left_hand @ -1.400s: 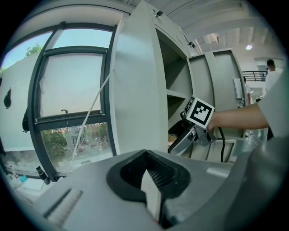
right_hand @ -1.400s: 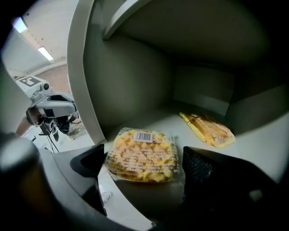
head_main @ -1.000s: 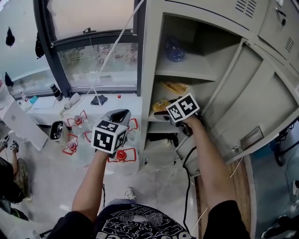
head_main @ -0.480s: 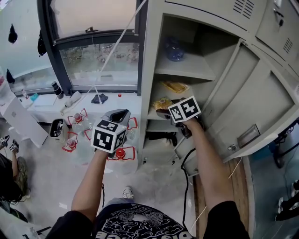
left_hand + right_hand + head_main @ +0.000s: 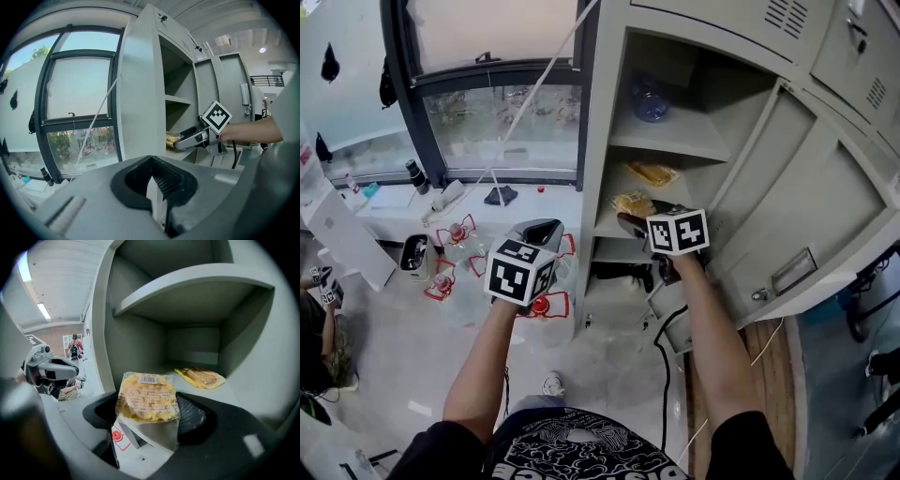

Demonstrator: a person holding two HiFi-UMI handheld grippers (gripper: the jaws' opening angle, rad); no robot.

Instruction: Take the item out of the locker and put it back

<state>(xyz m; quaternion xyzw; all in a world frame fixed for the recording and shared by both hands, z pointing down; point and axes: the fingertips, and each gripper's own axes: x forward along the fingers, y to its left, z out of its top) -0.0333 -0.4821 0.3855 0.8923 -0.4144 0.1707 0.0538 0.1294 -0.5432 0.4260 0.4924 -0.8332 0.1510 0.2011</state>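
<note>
Right gripper (image 5: 630, 222) holds a packet (image 5: 147, 398) at the locker's (image 5: 602, 112) middle shelf (image 5: 231, 390).

Its jaws have just been closing and now pinch the clear lower edge of the yellow snack packet, which stands upright between them at the shelf's front edge, towards the left corner. I cannot tell whether it touches the shelf. A second packet (image 5: 201, 377) lies flat farther back on the same shelf, towards the right, well apart from the first. The left gripper (image 5: 157, 192) hangs outside the locker to its left, jaws together and empty. The door (image 5: 811, 216) stands open on the right.
</note>
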